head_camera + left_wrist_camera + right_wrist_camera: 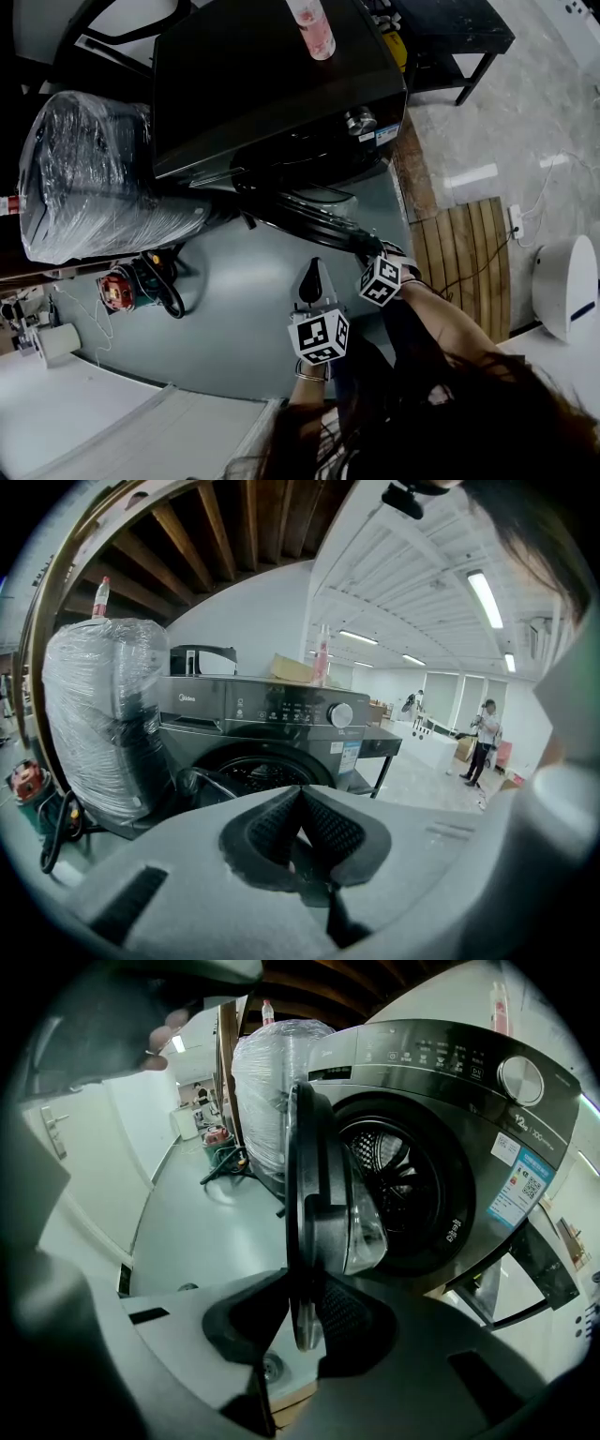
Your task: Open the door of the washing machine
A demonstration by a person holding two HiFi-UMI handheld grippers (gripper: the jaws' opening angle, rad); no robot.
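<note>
Black ribbed fingers (349, 1324) of the right gripper (302, 1316) clamp the rim of the door (314, 1166), upright and edge-on between them. The washing machine (450, 1082) has its drum mouth (398, 1180) to their right. The left gripper (300, 829) fingers meet empty, well apart from it.

bottle (317, 33) cut off at top; washing machine (272, 733) print unreadable

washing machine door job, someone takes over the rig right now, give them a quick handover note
Left gripper: shut, empty, held back from the machine.
Right gripper: shut on the rim of the door.
Done: the door is unlatched and swung well out from the washing machine, with the drum opening exposed.
Left: swing it wider if wanted, then let go.
</note>
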